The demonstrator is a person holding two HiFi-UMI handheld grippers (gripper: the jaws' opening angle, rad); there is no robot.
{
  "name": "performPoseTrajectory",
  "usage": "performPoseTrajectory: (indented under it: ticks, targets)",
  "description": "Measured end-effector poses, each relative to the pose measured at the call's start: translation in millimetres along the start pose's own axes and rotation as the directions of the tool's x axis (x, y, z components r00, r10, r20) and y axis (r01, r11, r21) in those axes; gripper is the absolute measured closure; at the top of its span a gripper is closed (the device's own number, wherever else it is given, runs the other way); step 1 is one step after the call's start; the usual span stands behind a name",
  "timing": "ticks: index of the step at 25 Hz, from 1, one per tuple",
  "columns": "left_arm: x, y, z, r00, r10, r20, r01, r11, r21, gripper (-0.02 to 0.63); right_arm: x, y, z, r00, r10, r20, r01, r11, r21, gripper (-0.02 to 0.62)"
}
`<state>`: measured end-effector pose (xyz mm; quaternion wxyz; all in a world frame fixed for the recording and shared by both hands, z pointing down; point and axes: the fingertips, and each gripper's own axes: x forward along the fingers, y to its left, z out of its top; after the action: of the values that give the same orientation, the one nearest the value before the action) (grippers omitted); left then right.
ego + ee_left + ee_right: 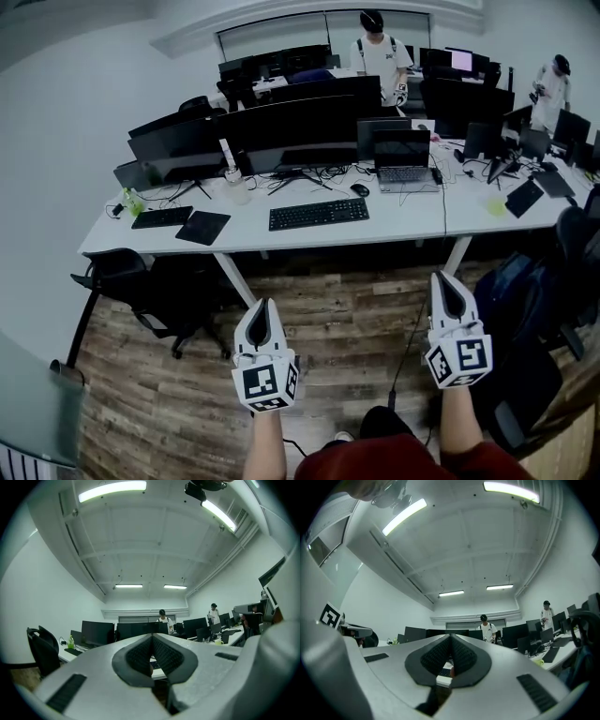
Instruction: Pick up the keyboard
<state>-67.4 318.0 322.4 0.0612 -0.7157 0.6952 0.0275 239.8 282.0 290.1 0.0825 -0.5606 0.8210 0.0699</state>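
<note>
A black keyboard lies on the white desk, in front of the dark monitors. A second, smaller black keyboard lies at the desk's left end. Both grippers hang over the wooden floor, well short of the desk. My left gripper is shut with nothing in it, and my right gripper is shut and empty too. In the left gripper view the jaws meet tip to tip, and a sliver of the keyboard shows through the gap behind them. The right gripper view shows its jaws closed the same way.
A black office chair stands at the desk's left front. A laptop, a mouse and a black pad lie on the desk. A dark chair and bag sit at the right. Two people stand at the far desks.
</note>
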Motion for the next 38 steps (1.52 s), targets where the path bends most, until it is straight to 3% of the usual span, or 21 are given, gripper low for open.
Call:
performPoseTrajectory:
  ticks: [11, 28, 38]
  targets:
    - [51.4, 16.2, -21.6, 0.999, -0.008, -0.032, 0.008, 1.000, 0.023, 0.600, 55.0, -2.6, -29.0, 1.000, 0.000, -0.019, 0.001, 1.000, 0.015, 0.597]
    - [218.9, -22.9, -36.7, 0.997, -0.054, -0.060, 0.057, 0.997, 0.052, 0.600, 181.4, -100.9, -66.7, 0.998, -0.047, -0.037, 0.050, 0.997, 0.062, 0.597]
    - [291.8, -36.9, -47.0, 0.996, -0.014, -0.083, 0.021, 0.997, 0.079, 0.600, 251.1, -153.2, -89.6, 0.998, -0.034, -0.043, 0.038, 0.994, 0.100, 0.597]
